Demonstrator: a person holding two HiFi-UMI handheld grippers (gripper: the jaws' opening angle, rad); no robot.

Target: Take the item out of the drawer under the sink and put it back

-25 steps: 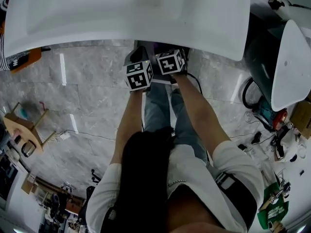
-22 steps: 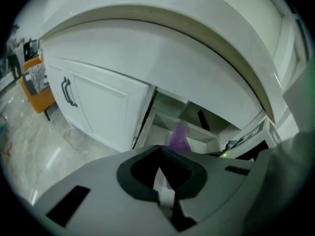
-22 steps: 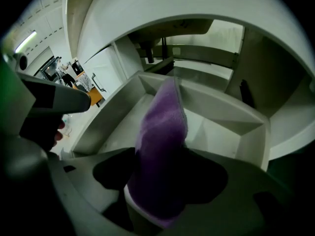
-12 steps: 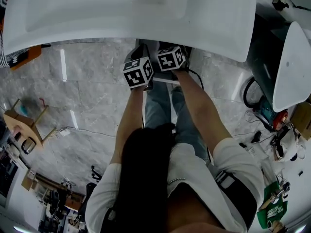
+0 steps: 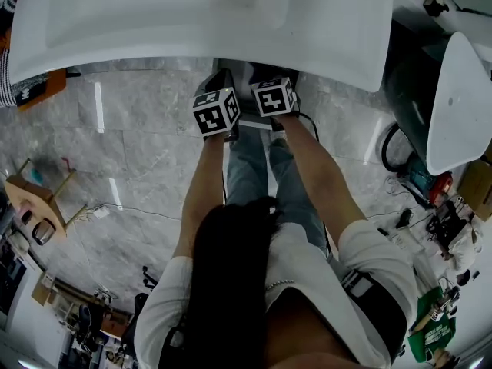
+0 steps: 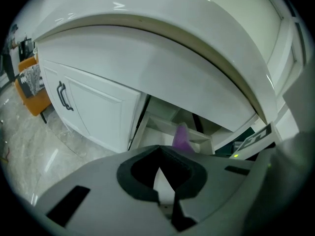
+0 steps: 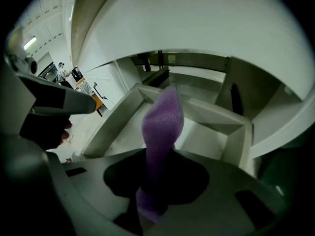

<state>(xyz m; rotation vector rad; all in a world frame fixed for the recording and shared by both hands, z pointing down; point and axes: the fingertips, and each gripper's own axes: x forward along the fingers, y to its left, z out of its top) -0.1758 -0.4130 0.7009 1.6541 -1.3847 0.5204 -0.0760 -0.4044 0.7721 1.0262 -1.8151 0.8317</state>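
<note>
A purple spongy item (image 7: 161,127) stands up between the jaws of my right gripper (image 7: 157,181), whose jaws have just been closing and now pinch its lower part. It hangs over the open white drawer (image 7: 216,122) below the sink counter (image 5: 192,21). The left gripper view also shows the purple item (image 6: 181,137) above the drawer (image 6: 152,124). My left gripper (image 6: 159,154) is beside it with its tips together and nothing in them. In the head view both marker cubes, left (image 5: 217,112) and right (image 5: 274,97), sit at the counter's front edge, and the jaws are hidden below.
A closed cabinet door with a dark handle (image 6: 61,96) lies left of the drawer. A white fixture (image 5: 457,106) and scattered tools and cables (image 5: 430,206) are on the right, and a wooden stool (image 5: 34,198) is on the marble floor at the left.
Both marker cubes stay at almost the same spot under the counter's edge. The left cube has turned slightly.
</note>
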